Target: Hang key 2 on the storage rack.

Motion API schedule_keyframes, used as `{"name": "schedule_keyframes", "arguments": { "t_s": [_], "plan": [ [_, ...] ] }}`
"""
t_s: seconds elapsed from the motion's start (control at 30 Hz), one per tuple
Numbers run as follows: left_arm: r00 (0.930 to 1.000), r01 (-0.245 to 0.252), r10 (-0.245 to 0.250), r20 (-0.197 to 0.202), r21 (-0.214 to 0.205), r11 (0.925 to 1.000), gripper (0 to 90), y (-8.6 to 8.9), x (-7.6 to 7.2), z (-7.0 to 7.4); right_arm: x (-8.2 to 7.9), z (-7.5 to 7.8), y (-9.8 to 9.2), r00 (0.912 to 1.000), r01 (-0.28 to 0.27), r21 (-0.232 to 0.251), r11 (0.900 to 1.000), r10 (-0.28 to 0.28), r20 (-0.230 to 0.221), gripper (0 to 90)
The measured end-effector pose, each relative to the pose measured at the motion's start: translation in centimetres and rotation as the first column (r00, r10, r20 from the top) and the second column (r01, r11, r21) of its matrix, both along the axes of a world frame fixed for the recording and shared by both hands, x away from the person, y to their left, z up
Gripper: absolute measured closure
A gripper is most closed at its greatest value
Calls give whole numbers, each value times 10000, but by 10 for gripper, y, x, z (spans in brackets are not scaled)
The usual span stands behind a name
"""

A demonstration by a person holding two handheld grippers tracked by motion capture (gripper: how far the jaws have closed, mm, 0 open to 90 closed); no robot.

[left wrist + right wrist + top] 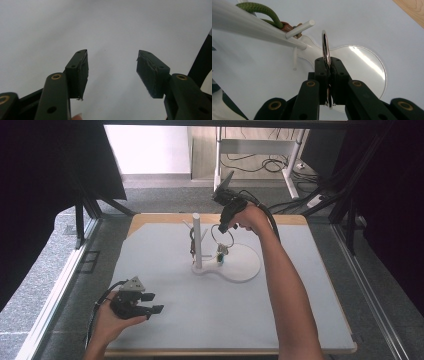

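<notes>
A white stand has an upright post [196, 240] with side pegs and a round flat base [245, 265] on the white table. My right gripper [222, 227] hangs just right of the post, above the base, shut on a thin metal ring [224, 238] from which a small charm [220, 255] dangles. In the right gripper view the jaws [328, 62] pinch the ring [325, 46] edge-on, close to a white peg [300, 28]. A green cord [262, 10] with a brown piece hangs on the post [257, 28]. My left gripper [156, 302] rests open at the table's near left, with nothing between its pads [79, 72].
The white table mat [210, 320] lies on a wooden top whose edge [160, 217] shows at the back. A black frame and dark curtains [45, 180] flank both sides. Another desk with cables [260, 155] stands beyond the table. The person's right forearm [287, 285] crosses the table's right half.
</notes>
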State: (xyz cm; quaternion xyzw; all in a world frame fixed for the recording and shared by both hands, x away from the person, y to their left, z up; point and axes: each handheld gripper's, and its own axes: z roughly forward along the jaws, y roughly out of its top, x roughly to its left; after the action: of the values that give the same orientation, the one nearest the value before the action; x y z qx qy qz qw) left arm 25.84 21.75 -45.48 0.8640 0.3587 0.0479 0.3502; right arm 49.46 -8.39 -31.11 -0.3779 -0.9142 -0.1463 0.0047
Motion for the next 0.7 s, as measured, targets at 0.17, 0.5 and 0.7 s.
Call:
{"name": "schedule_keyframes", "arguments": {
  "t_s": [0.17, 0.5, 0.7],
  "plan": [
    [10000, 31, -31, -18, 33, 10000, 434, 0, 1, -1, 5, -1, 1, 10000, 67, 78, 9999, -68, 33, 848],
    [10000, 55, -55, -18, -10, 10000, 434, 0, 0, -1, 11, -8, 7, 9996, 266, 90, 9996, -266, 31, 848],
    [10000, 70, -69, -66, 21, 10000, 434, -1, 1, -2, 11, -9, 13, 9997, 219, 158, 9996, -221, 138, 848]
  ]
}}
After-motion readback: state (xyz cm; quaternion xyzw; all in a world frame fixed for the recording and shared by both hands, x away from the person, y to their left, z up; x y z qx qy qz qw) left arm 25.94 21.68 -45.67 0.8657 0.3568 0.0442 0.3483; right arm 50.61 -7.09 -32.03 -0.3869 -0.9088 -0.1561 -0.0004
